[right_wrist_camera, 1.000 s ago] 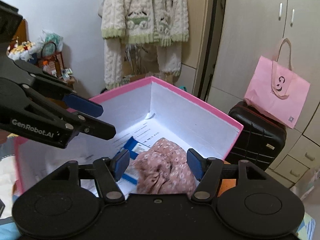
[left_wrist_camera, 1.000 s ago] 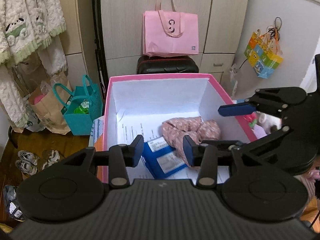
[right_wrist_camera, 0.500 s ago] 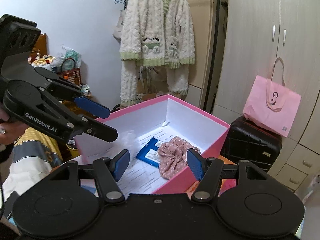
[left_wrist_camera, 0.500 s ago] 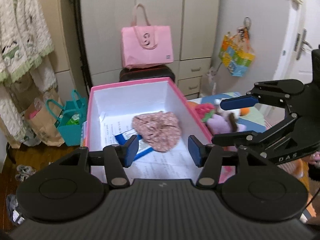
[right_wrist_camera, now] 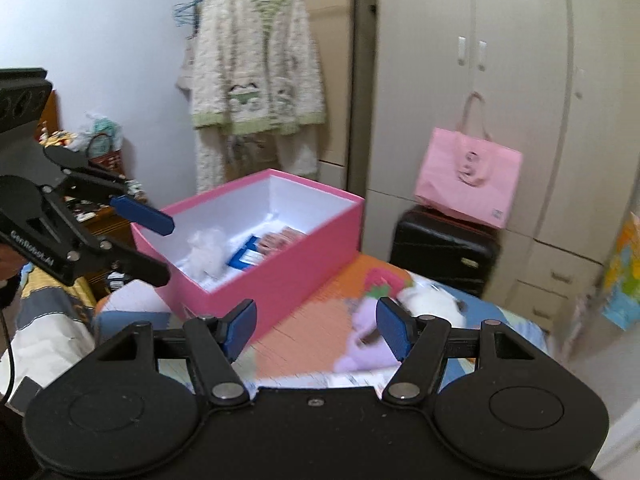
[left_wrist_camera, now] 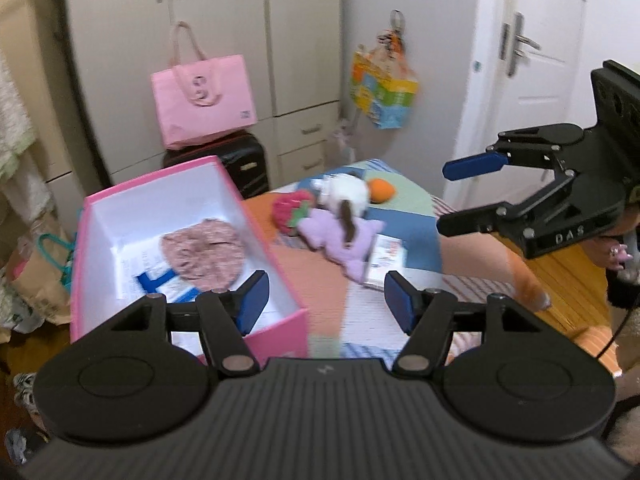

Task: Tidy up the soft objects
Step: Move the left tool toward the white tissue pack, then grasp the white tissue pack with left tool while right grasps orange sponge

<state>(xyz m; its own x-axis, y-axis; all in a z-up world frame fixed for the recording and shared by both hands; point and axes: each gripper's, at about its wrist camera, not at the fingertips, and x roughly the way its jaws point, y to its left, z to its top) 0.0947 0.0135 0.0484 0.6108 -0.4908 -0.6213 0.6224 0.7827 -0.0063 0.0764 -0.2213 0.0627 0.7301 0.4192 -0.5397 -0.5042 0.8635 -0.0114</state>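
Left wrist view: the left tongs (left_wrist_camera: 324, 300) stand wide open and hold nothing; ahead of them and to their left lies the pink box (left_wrist_camera: 280, 280), open-topped, with a pink floral cloth (left_wrist_camera: 204, 256) bunched on papers beside a blue packet (left_wrist_camera: 150, 282). Ahead and slightly right, on the patchwork bed cover (left_wrist_camera: 320, 276), a cluster of plush toys rests close together: a red strawberry plush (left_wrist_camera: 290, 210), a lilac plush (left_wrist_camera: 340, 236), a white plush (left_wrist_camera: 344, 192) lying partly over the lilac one, and an orange plush (left_wrist_camera: 382, 189) beyond it. The right tongs (left_wrist_camera: 460, 196) hover further right, above the bed, parted and empty. Right wrist view: the right tongs (right_wrist_camera: 316, 328) are likewise wide open and empty; the pink box (right_wrist_camera: 304, 248) sits ahead and to their left, the strawberry plush (right_wrist_camera: 380, 280) and white plush (right_wrist_camera: 430, 300) just ahead, and the lilac plush (right_wrist_camera: 360, 344), blurred, directly between the pads. The left tongs (right_wrist_camera: 160, 240) hang at far left, near the box's corner. Judged from appearance, the toys are light, compressible and not fragile; a firm pinch across the lilac plush's body, rather than a thin limb, should hold without slipping, though the overlying white plush may drag along.
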